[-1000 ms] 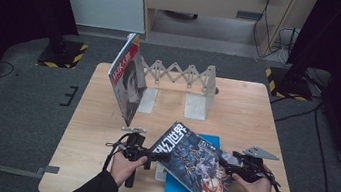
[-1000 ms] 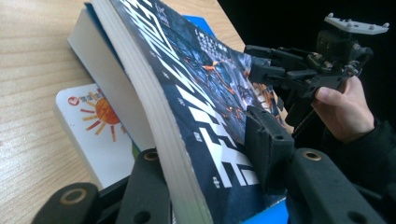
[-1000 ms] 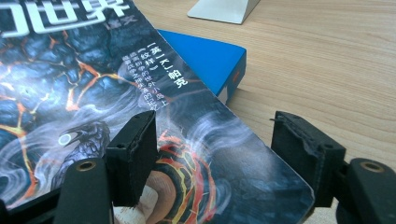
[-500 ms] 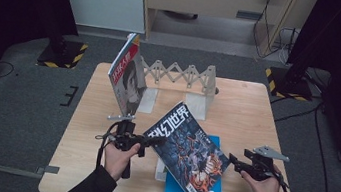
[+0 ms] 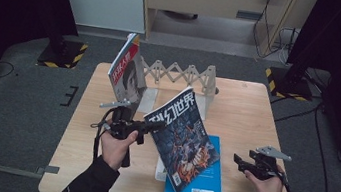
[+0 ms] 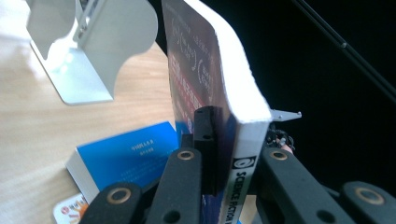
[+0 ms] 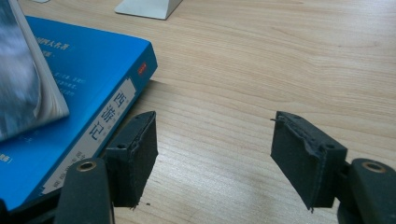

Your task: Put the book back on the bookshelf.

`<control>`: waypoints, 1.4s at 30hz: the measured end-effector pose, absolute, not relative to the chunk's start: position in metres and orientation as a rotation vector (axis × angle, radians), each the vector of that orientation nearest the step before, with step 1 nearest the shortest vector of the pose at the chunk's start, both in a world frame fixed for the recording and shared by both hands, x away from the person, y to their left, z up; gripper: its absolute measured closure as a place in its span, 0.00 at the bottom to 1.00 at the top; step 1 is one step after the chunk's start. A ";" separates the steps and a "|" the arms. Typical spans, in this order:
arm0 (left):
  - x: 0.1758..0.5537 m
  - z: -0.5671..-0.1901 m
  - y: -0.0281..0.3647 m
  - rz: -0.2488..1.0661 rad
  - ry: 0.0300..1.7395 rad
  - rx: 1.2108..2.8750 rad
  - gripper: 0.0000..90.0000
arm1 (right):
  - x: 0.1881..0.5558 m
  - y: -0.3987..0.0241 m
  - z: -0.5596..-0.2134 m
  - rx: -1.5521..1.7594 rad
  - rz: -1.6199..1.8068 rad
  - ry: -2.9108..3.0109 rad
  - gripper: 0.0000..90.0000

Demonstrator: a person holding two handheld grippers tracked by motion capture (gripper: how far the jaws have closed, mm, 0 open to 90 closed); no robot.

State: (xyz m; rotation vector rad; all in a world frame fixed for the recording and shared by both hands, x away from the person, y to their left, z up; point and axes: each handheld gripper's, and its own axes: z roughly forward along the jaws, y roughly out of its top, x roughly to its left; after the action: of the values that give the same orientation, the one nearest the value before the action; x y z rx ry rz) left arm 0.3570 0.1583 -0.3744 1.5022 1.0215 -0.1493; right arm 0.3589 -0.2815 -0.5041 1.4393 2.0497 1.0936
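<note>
Glossy magazine [image 5: 181, 139], clamped by our left claw [image 5: 150, 127] at its spine, may sag or slip; right claw [image 7: 215, 158] gapes empty.

So the magazine [image 5: 180, 138] sits tilted up over a book [image 5: 198, 188] lying flat near the table's [image 5: 252, 112] front edge, another magazine [image 5: 126, 72] leaning on the rack [image 5: 181, 75] at the back left.
</note>
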 end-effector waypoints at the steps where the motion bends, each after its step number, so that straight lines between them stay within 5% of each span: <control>1: 0.357 -0.371 0.160 -0.138 1.014 1.502 0.91 | 0.359 -0.282 -0.504 1.441 1.091 2.051 0.35; 14: 0.362 -0.329 0.184 0.104 1.038 1.489 0.91 | 0.363 -0.289 -0.513 1.458 1.015 2.077 0.29; 42: 0.397 -0.297 0.224 0.539 1.209 1.451 0.91 | 0.367 -0.289 -0.520 1.458 0.957 2.135 0.27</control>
State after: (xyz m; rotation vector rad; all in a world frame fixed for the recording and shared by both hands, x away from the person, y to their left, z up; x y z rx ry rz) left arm 0.3970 0.2240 -0.2973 1.4506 1.2094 0.5390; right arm 0.3670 -0.2887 -0.5202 1.4582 2.1351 0.9570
